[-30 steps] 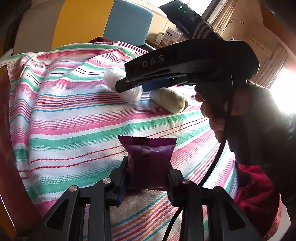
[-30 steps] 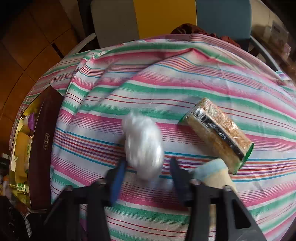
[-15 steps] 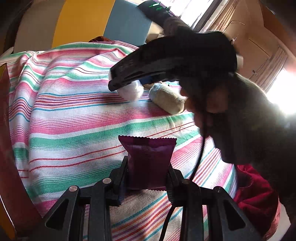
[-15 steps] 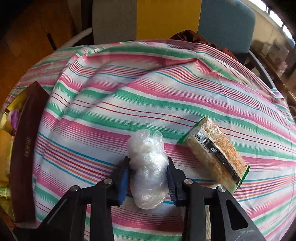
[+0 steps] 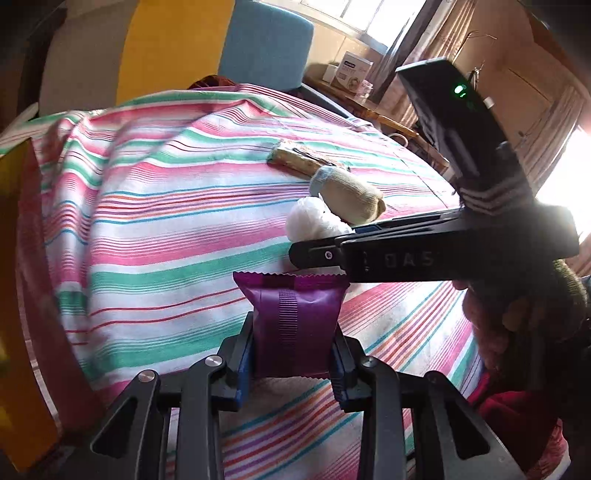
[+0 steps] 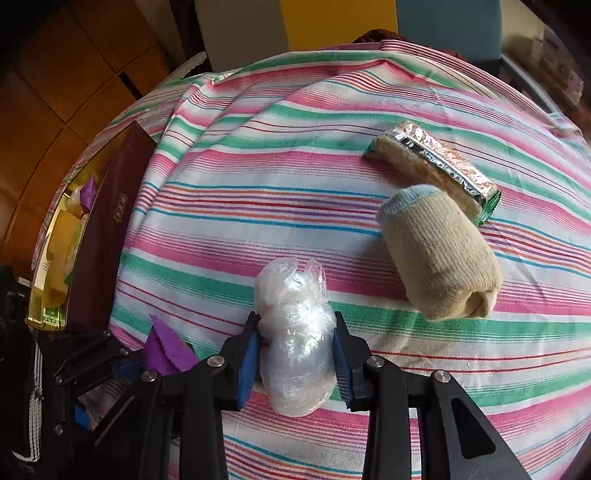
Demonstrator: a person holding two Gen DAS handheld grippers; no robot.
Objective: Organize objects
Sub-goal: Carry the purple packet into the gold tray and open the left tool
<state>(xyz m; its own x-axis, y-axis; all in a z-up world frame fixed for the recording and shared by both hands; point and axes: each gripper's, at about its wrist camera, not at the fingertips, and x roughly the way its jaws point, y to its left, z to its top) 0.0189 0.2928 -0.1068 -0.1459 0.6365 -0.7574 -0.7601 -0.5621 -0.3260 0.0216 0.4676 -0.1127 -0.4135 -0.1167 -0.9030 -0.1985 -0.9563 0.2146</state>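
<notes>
My left gripper [image 5: 293, 347] is shut on a purple snack packet [image 5: 293, 325], held above the striped tablecloth [image 5: 166, 221]. In the right wrist view my right gripper [image 6: 297, 352] is shut on a crumpled clear plastic bag [image 6: 293, 332], its blue pads pressing both sides. The purple packet [image 6: 164, 349] and left gripper show at lower left there. A rolled beige sock [image 6: 439, 266] and a wrapped cracker pack [image 6: 432, 162] lie to the right. From the left wrist view the right gripper body crosses just beyond the packet, with the plastic bag [image 5: 314, 221] past it.
A dark red box [image 6: 107, 229] with a gold-lined inside holding yellow and purple packets sits at the table's left edge. Chairs in grey, yellow and blue [image 6: 447, 26] stand behind the table. A person's hand [image 5: 491, 325] grips the right tool.
The right gripper closed on the plastic bag and moved nearer with it toward the left gripper. The left gripper kept still with the purple packet.
</notes>
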